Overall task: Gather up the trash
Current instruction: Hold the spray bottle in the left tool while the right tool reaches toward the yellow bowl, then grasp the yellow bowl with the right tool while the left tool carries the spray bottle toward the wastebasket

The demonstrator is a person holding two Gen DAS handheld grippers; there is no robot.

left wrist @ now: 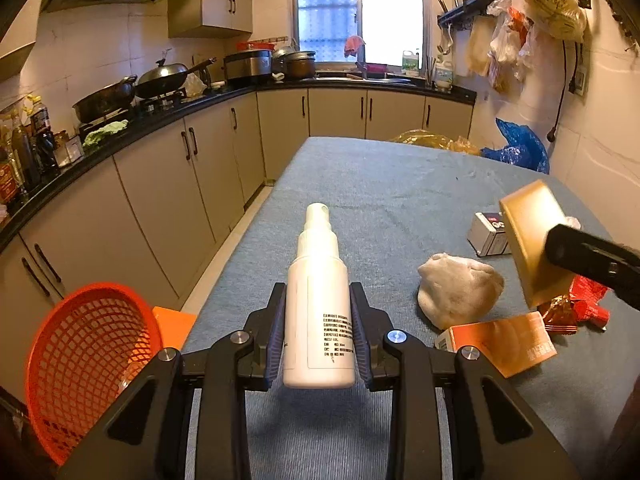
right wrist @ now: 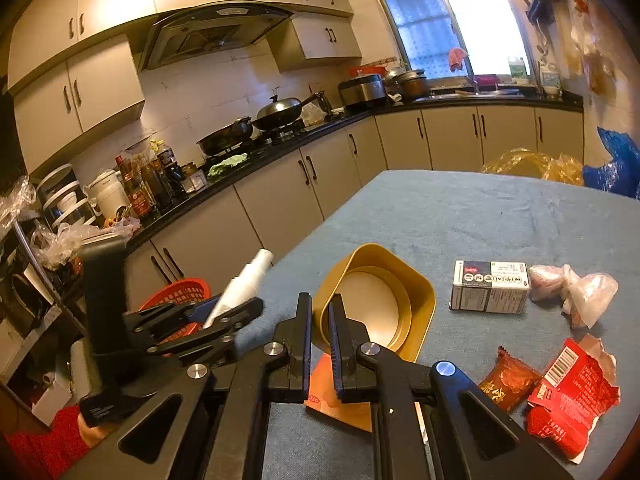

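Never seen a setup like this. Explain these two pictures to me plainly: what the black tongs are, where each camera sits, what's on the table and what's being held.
No robot: a person holds a two-finger gripper in each hand, each carrying a forward-looking fisheye camera. The left gripper clamps a white spray bottle; the right gripper pinches the rim of a gold container, lifted off the table. On the blue tablecloth lie a small printed box, red snack wrappers, an orange carton and a crumpled tissue. A red basket sits beside the table.

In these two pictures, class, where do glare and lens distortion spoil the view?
Left wrist view: the window blows out white, glare washes the spray bottle, the counter bows. Right wrist view: the window flares and the cabinets curve.
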